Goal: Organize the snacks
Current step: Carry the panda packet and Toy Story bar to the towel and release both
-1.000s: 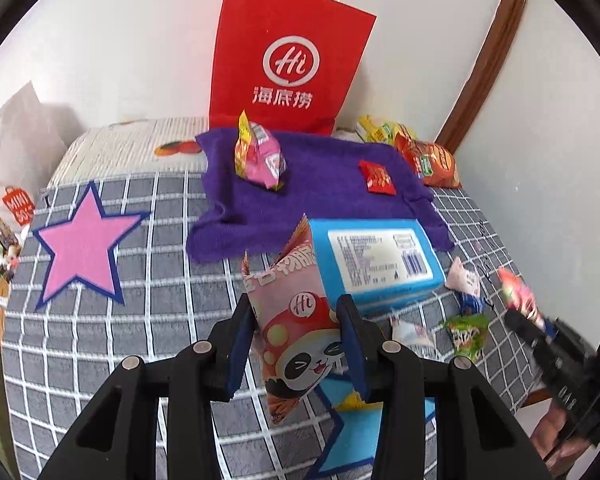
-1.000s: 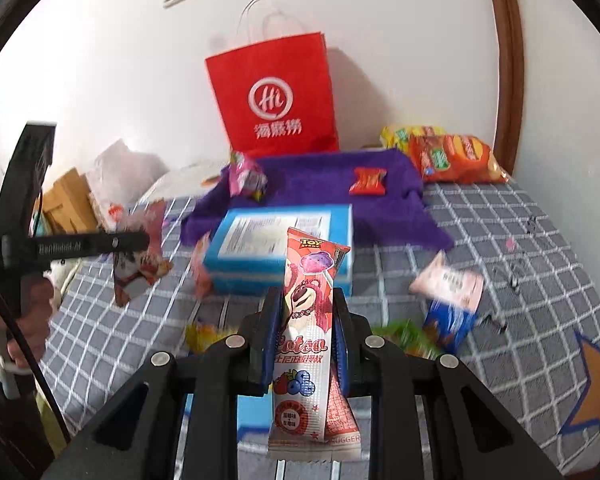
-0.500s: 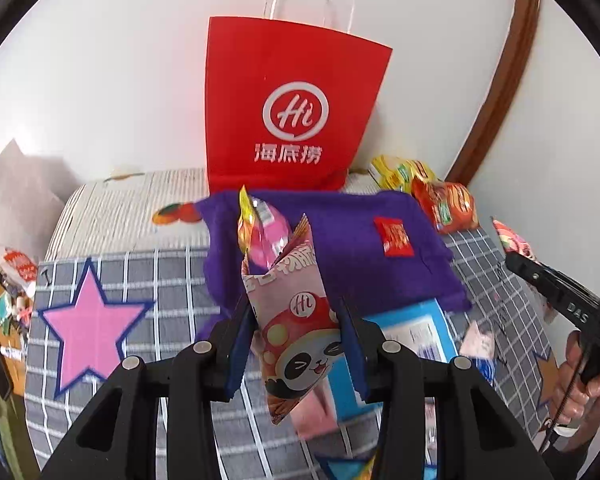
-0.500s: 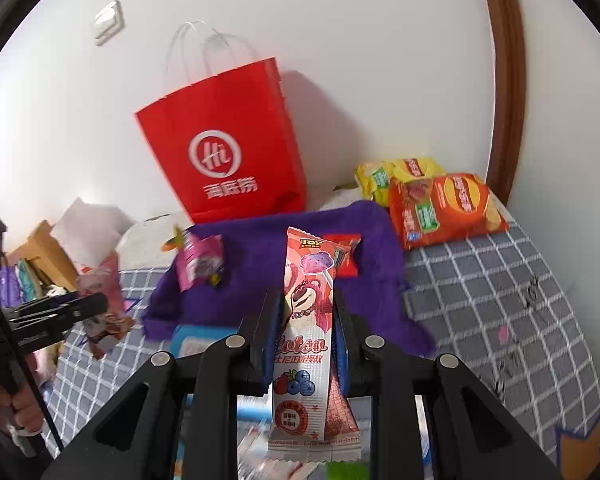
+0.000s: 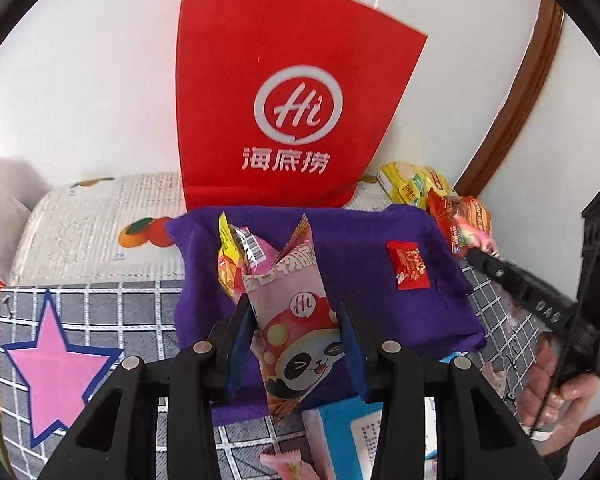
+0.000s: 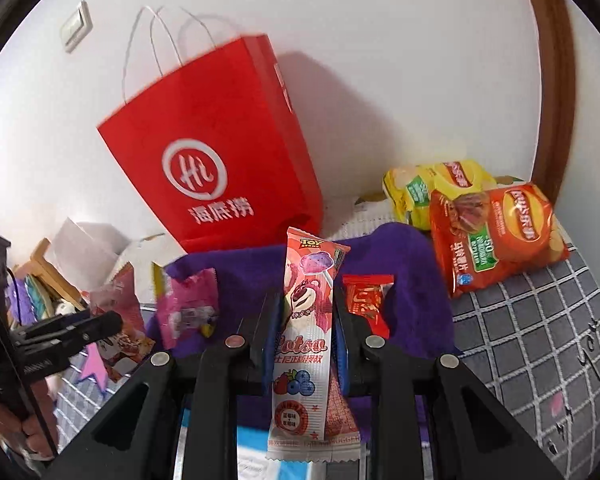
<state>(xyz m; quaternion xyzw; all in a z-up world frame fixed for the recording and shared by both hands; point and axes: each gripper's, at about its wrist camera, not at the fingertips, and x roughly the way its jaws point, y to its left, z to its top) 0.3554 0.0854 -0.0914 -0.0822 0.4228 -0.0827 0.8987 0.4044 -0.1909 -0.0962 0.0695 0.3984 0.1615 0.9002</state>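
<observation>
Both grippers are in the carrying step. The left gripper [image 5: 296,332] clamps a pink panda-print snack pouch [image 5: 296,320] at frame centre, over the purple towel [image 5: 364,232]. The right gripper [image 6: 306,320] clamps a long pink strawberry-bear wafer packet [image 6: 304,340] likewise. Next, I judge, each of the 2 snacks needs lowering and releasing onto the towel, clear of the small red candy packet [image 5: 408,266].

Ahead of you a plain white wall [image 5: 100,80] rises behind the bed [image 5: 100,308], whose grey checked cover bears a pink star [image 5: 56,372], with a brown wooden door frame [image 6: 552,80] curving up at the bed's right edge and a white wall switch [image 6: 76,26] high on the left.
</observation>
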